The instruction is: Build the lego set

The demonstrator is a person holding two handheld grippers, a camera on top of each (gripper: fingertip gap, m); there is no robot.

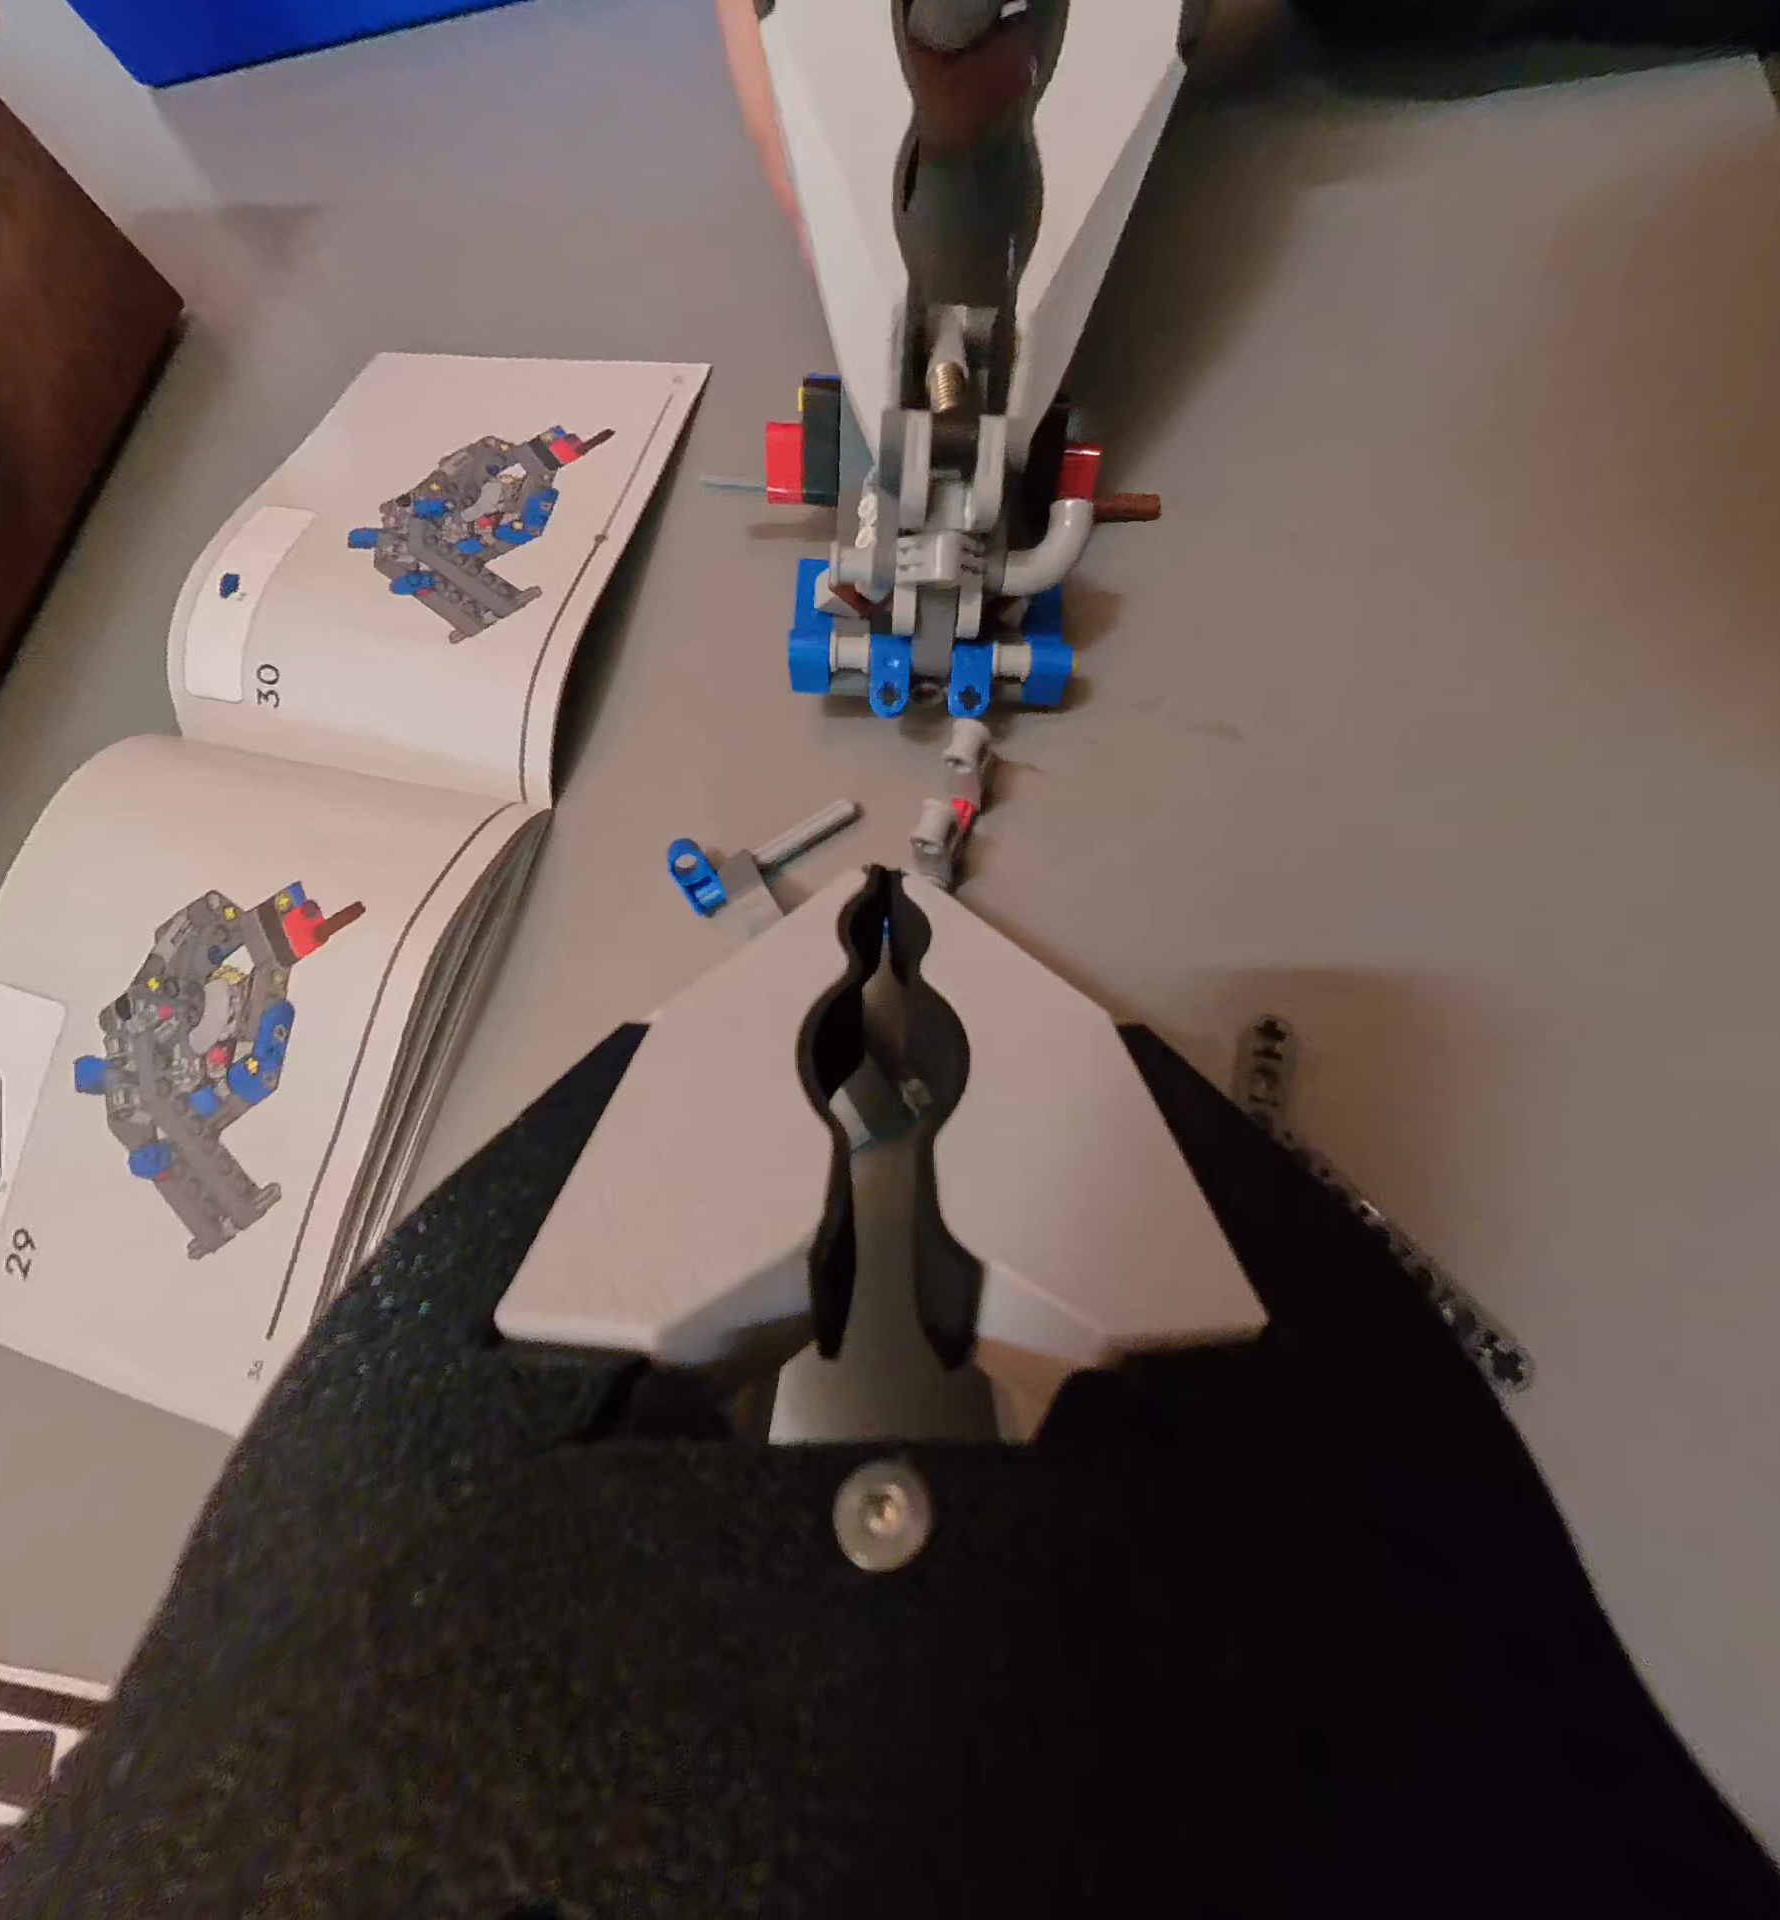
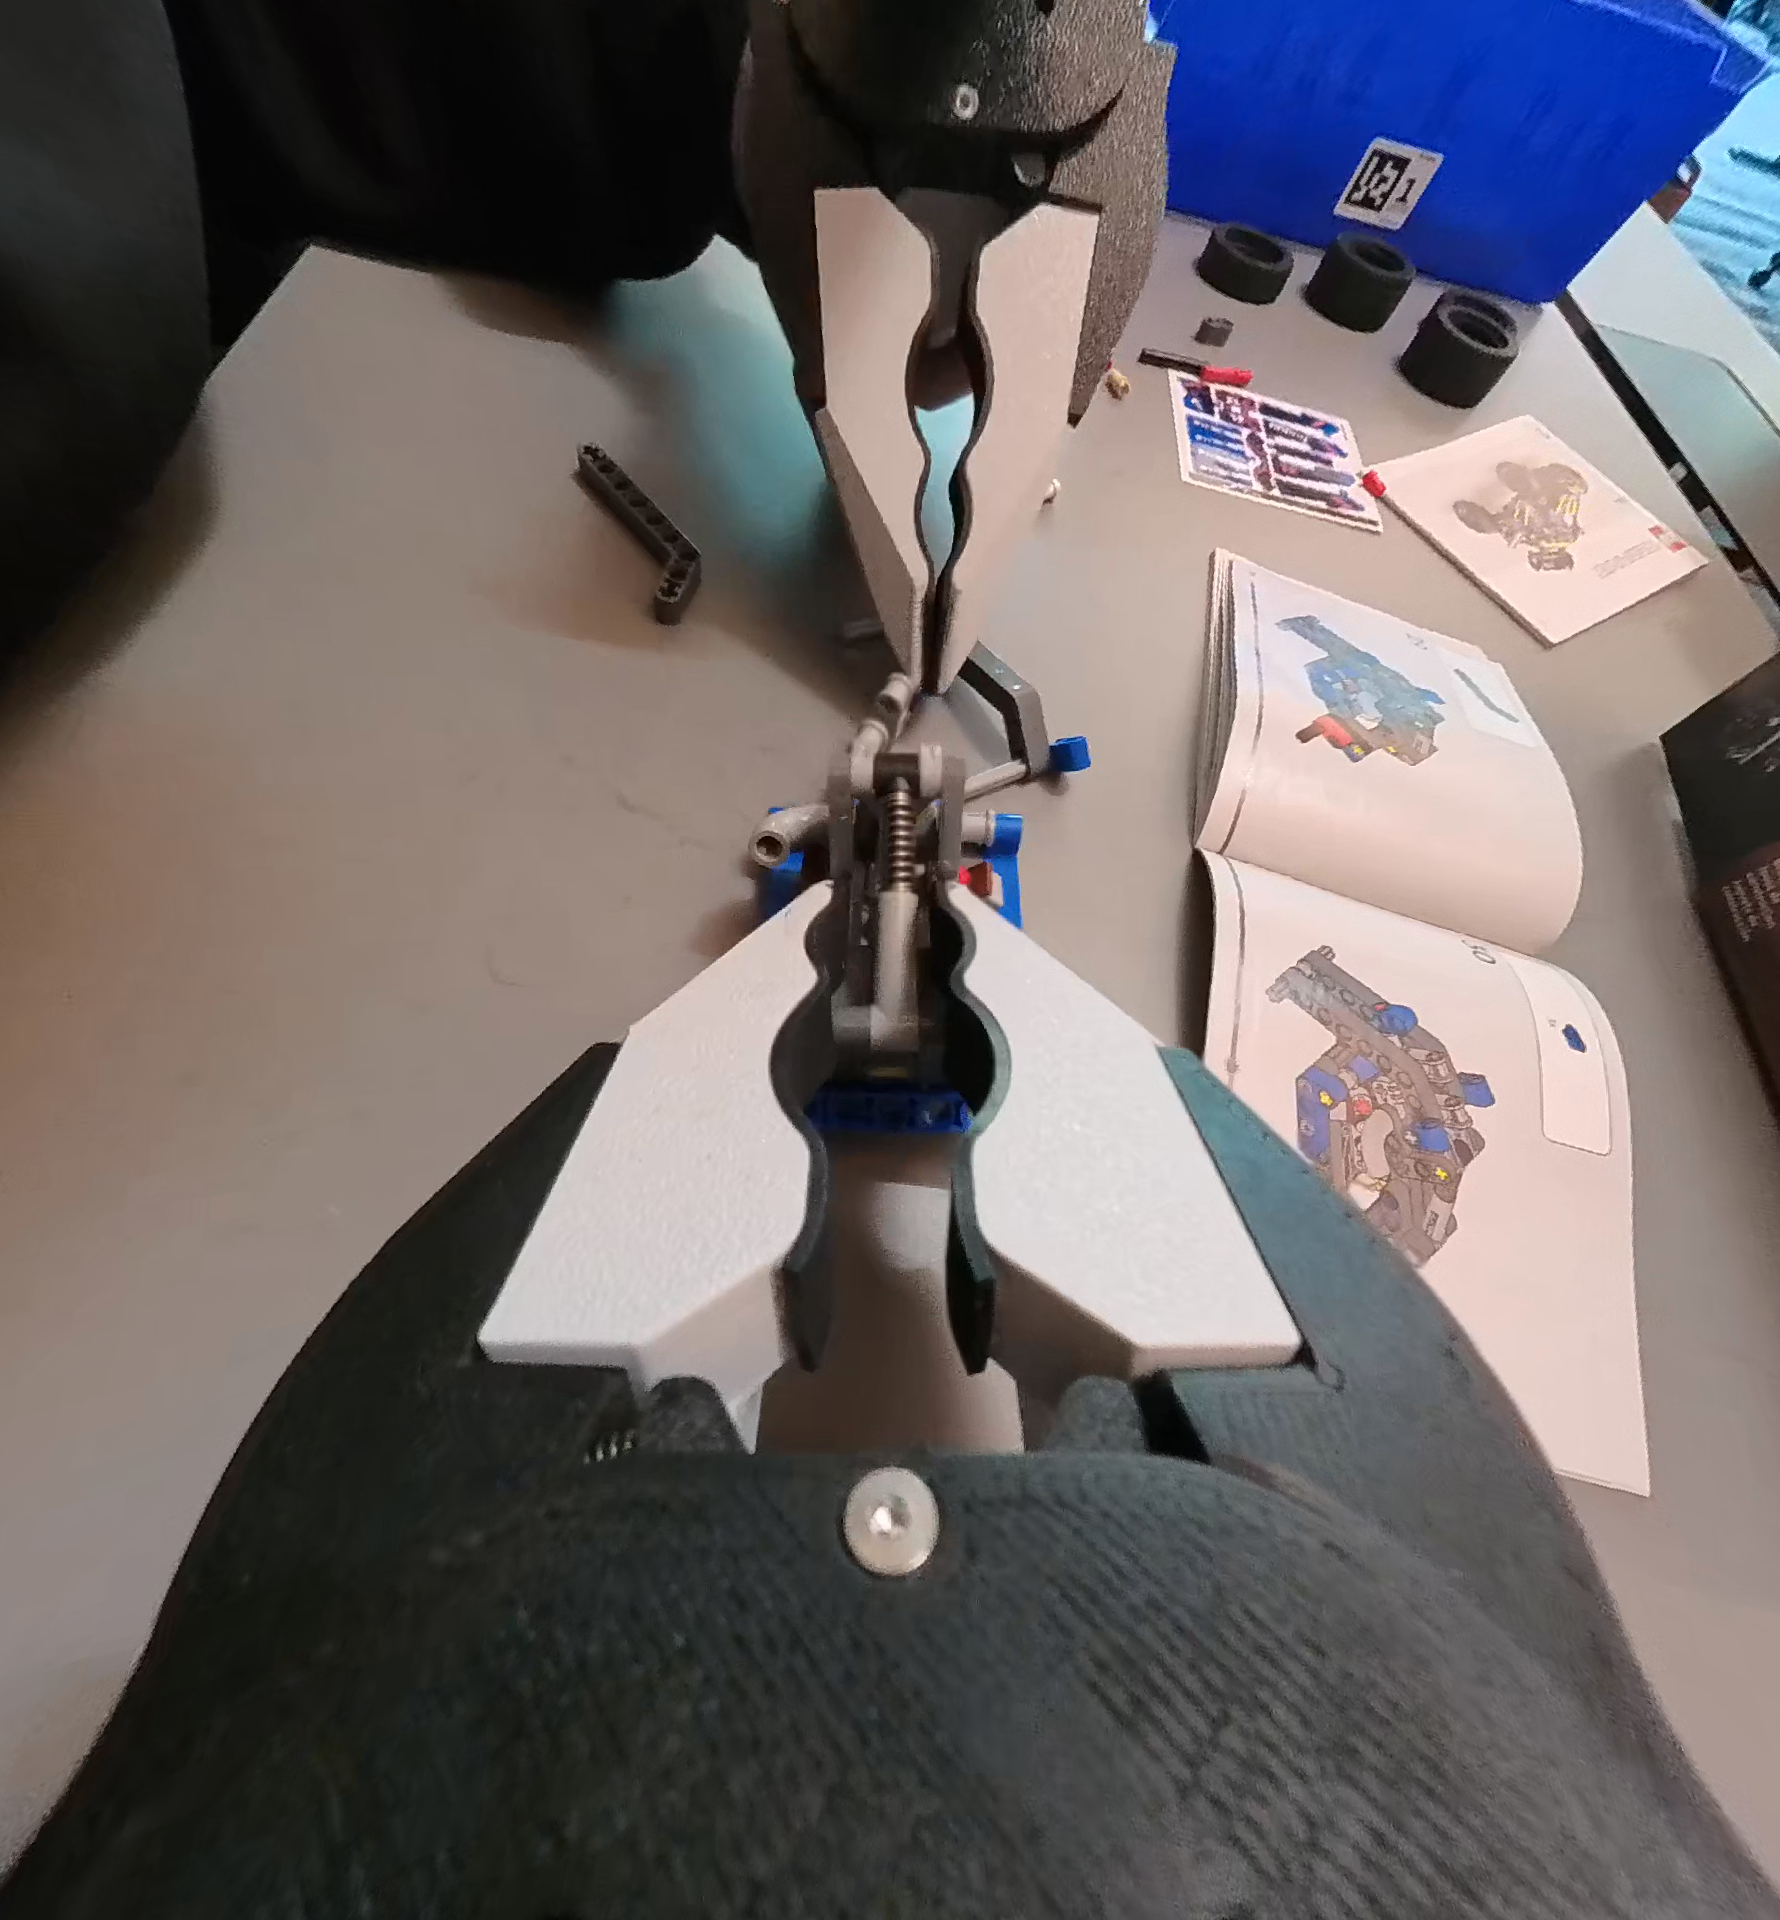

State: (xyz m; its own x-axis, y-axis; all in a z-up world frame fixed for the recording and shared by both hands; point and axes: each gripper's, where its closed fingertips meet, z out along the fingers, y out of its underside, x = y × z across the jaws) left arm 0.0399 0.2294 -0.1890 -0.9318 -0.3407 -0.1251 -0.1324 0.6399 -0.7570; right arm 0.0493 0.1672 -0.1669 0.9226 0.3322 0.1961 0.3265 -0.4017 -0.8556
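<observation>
The part-built model (image 1: 927,623), grey with blue, red and black parts, stands on the grey table (image 1: 1385,623). My right gripper (image 2: 894,904) reaches over it. Its fingers stand on either side of the grey spring strut frame (image 2: 896,821), with a dark slit at the right pad, so it counts as open. It also shows in the left wrist view (image 1: 948,436). My left gripper (image 1: 881,883) is shut, tips low on the table beside a grey connector chain (image 1: 953,800). A sliver of blue shows between its pads; I cannot tell what it is. A grey bent beam with a blue connector (image 1: 694,878) lies partly under it.
The open instruction booklet (image 1: 429,582) lies left of the model. A dark L-shaped beam (image 2: 637,530) lies apart. Three black tyres (image 2: 1359,281), a sticker sheet (image 2: 1270,447), a second booklet (image 2: 1530,520), a blue bin (image 2: 1437,104) and a dark box (image 2: 1779,831) are at the table's edges. About 8 cm separates my left fingertips from my right.
</observation>
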